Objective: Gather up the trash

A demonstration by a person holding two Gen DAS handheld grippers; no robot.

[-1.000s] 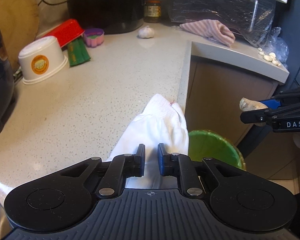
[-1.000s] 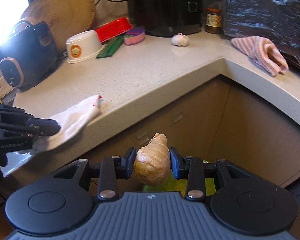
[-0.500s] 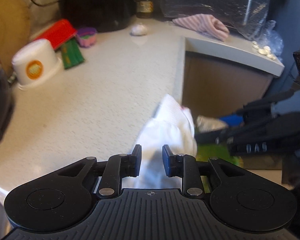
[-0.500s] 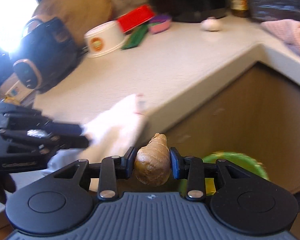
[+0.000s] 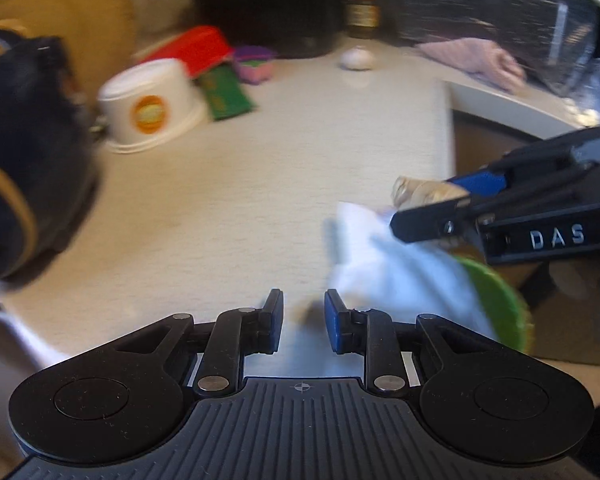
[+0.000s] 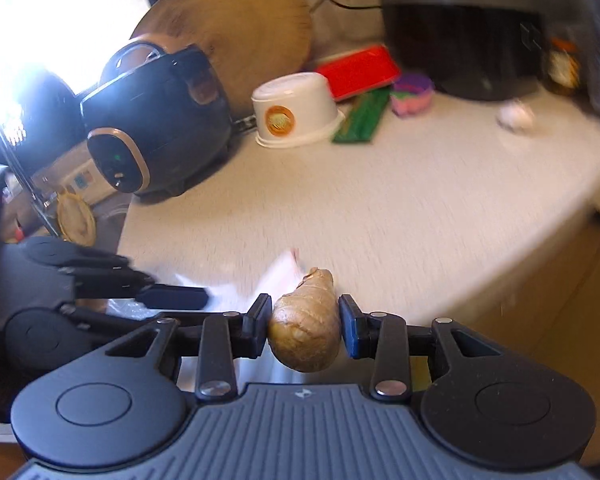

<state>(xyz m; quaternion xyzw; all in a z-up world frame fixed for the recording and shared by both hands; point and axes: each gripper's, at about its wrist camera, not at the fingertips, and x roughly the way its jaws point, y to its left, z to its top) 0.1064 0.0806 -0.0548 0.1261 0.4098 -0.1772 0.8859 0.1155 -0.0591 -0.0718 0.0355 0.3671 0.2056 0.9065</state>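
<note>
Countertop [image 6: 400, 208]: one ginger root [image 6: 305, 328], one cloth [image 5: 400, 276].

Legible text, one item: "DAS", white capital letters, on the black side of the right gripper [image 5: 424, 200] as seen from the left wrist view.

Illegible: round orange label on the white tub [image 6: 296, 110]; print on the green packet [image 6: 362, 118]; label on the brown jar [image 5: 363, 12], all too blurred to read.
</note>
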